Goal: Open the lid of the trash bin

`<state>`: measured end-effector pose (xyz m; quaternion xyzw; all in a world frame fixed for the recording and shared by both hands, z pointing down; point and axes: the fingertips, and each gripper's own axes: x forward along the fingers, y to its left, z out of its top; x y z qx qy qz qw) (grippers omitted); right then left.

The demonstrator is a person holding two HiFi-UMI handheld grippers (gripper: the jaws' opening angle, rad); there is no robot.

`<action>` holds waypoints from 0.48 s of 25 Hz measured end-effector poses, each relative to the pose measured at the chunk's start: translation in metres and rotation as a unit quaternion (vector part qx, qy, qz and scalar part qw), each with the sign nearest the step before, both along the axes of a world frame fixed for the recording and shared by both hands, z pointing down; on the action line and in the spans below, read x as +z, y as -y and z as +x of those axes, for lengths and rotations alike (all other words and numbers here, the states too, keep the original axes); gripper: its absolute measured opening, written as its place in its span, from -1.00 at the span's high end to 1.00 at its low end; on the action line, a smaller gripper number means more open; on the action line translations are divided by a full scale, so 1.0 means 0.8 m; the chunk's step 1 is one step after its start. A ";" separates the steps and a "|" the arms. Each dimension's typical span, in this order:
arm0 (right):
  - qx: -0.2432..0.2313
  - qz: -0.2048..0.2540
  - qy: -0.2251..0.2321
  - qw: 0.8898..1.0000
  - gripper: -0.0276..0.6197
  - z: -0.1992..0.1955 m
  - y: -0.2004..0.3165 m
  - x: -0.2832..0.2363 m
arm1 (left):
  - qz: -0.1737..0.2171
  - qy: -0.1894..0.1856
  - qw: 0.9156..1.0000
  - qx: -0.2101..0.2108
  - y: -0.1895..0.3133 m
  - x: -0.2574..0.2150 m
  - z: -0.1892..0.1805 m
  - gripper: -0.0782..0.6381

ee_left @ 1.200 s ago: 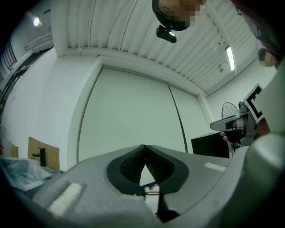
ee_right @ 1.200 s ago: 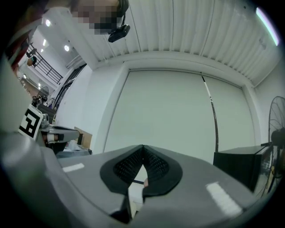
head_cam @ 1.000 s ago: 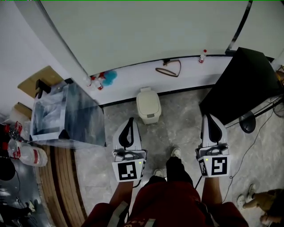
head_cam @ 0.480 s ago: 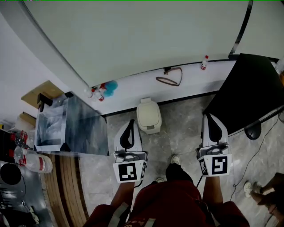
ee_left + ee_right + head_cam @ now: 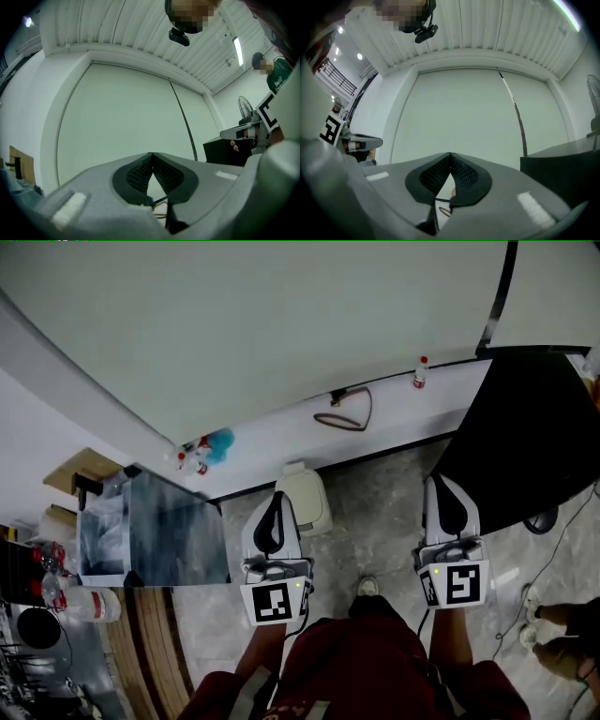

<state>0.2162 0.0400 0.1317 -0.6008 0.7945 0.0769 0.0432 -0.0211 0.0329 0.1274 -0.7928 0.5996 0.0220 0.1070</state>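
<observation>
The cream trash bin (image 5: 311, 498) stands shut on the floor, contents hidden. Left tongs (image 5: 277, 495) and right tongs (image 5: 440, 481) are both pinched together, empty.

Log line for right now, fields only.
left tool: shut, empty | right tool: shut, empty | trash bin: closed, not touched

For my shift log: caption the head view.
Person stands before the closed trash bin, left gripper and right gripper shut, empty.
</observation>
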 end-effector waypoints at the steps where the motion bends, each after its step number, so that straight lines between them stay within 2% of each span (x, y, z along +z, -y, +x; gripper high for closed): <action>1: -0.001 -0.002 0.003 1.000 0.91 0.008 0.007 0.004 | -0.002 0.002 1.000 -0.001 0.006 0.003 0.008 0.77; 6: -0.007 -0.014 0.012 1.000 0.91 0.035 0.034 0.026 | -0.014 0.005 1.000 -0.017 0.027 0.020 0.026 0.77; 12: -0.034 -0.037 0.009 0.999 0.92 0.022 0.065 0.056 | -0.029 0.016 0.999 -0.035 0.047 0.044 0.020 0.77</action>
